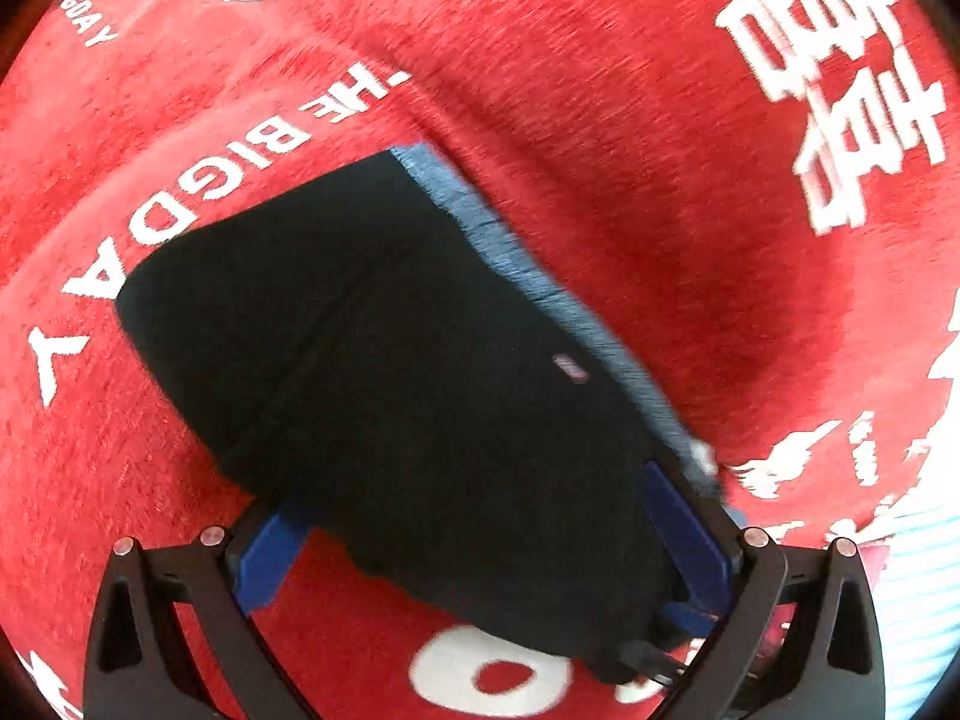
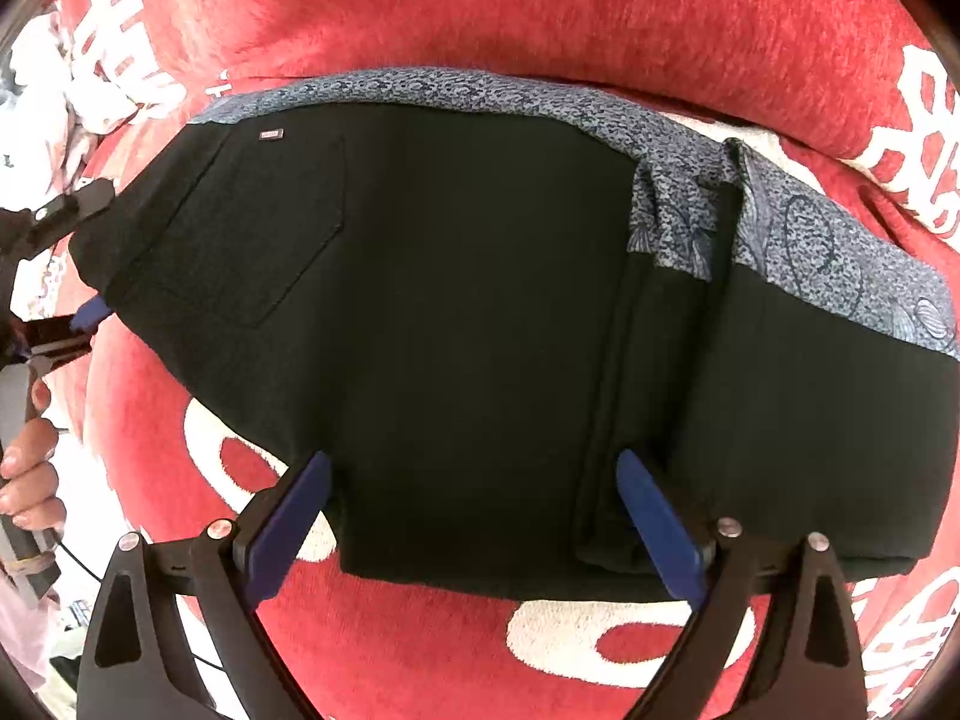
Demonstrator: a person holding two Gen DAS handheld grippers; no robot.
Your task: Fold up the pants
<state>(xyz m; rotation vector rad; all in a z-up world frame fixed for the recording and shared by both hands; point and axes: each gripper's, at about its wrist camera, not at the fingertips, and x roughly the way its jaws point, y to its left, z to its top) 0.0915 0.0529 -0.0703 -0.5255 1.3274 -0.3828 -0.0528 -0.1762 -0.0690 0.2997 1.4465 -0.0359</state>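
Pants: the black pants [image 2: 456, 312] lie folded on the red blanket [image 2: 540, 6], the grey patterned waistband [image 2: 456, 87] along the far edge in your right wrist view, a back pocket [image 2: 252, 228] facing up at the left.

Left claw: your left claw [image 1: 480, 546] has its blue fingers [image 1: 267, 558] wide apart, one on each side of a corner of the pants. The cloth sits between them; you cannot tell whether either finger touches it. This view is blurred.

Right claw: your right claw [image 2: 474, 522] is also spread, its blue fingers [image 2: 657, 522] resting at the near edge of the pants, the black cloth between them and not pinched.

Left hand: in the right wrist view your left hand [image 2: 27, 474] shows at the left edge, fingers wrapped round the handle, with that claw's tip near the pocket end of the pants.

Blanket: it bears white lettering [image 1: 180, 204] and lies under the whole garment.

Pose: both claws point down and forward at the cloth, low over the blanket.
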